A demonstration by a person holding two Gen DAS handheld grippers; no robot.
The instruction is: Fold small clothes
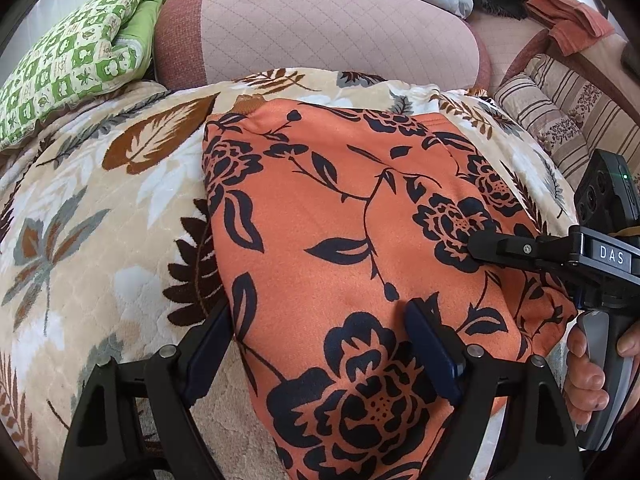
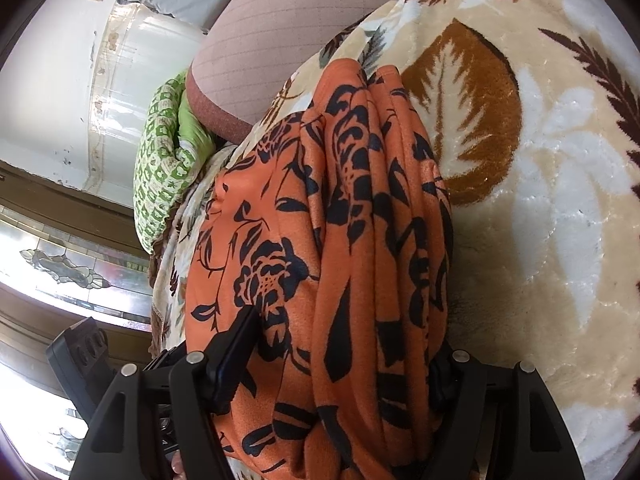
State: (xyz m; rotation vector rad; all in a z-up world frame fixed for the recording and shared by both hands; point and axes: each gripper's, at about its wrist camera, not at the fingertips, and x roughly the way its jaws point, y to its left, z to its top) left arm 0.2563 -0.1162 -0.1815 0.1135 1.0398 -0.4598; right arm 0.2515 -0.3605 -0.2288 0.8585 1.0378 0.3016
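Orange floral garment [image 1: 360, 240] lies folded mid-frame on the leaf-print blanket [image 1: 100, 240]. My left tongs [image 1: 320, 344] gape over its near edge; my right tongs [image 2: 344, 352] straddle the stacked folds, unclamped. I fear a partial pinch would spill layers.

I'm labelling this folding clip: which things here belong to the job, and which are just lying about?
Part of the job:
orange floral garment
left gripper
right gripper

Just lying about:
leaf-print blanket, which the garment lies on
green patterned cushion
pink quilted cushion
striped cushion
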